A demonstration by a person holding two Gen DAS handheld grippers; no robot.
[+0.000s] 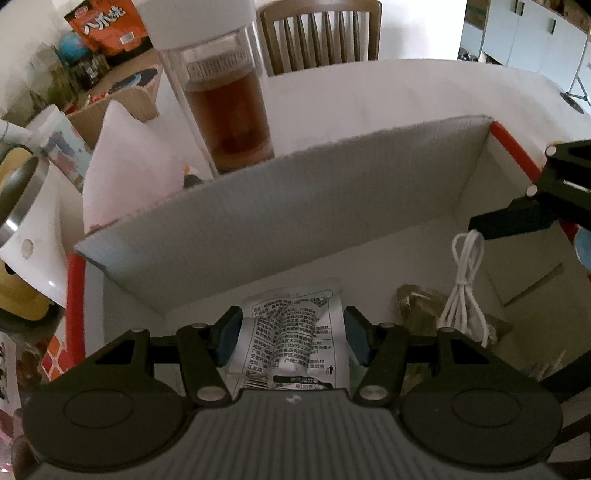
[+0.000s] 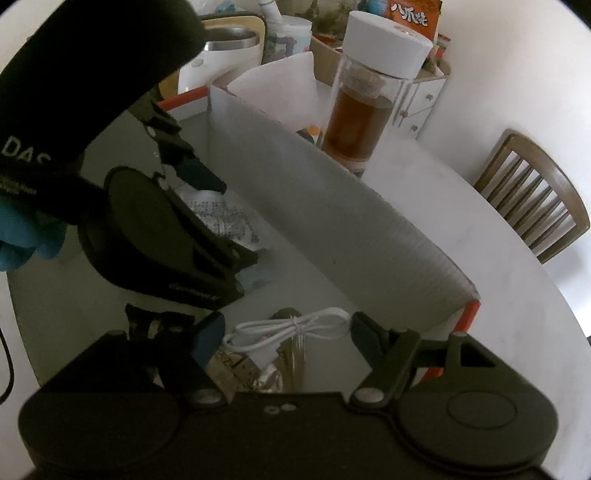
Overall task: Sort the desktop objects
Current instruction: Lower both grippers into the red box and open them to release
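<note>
A silver snack packet (image 1: 291,332) printed with black text sits between the blue pads of my left gripper (image 1: 293,339), which is shut on it just above the floor of a white cardboard box (image 1: 258,221) with red edges. My right gripper (image 2: 286,338) is shut on a coiled white cable (image 2: 291,328), clamped lengthwise between its pads over the box's right end. In the left wrist view the cable (image 1: 465,280) dangles from one right finger (image 1: 509,218). In the right wrist view my left gripper (image 2: 227,225) holds the packet (image 2: 218,218).
A crinkled golden wrapper (image 1: 417,302) lies in the box under the cable. Behind the raised flap stand a tea bottle (image 1: 225,110) with a white cap, a white sheet (image 1: 125,166) and a white jug (image 1: 26,206). A wooden chair (image 1: 321,33) is beyond the table. A blue-gloved hand (image 2: 22,236) holds the left gripper.
</note>
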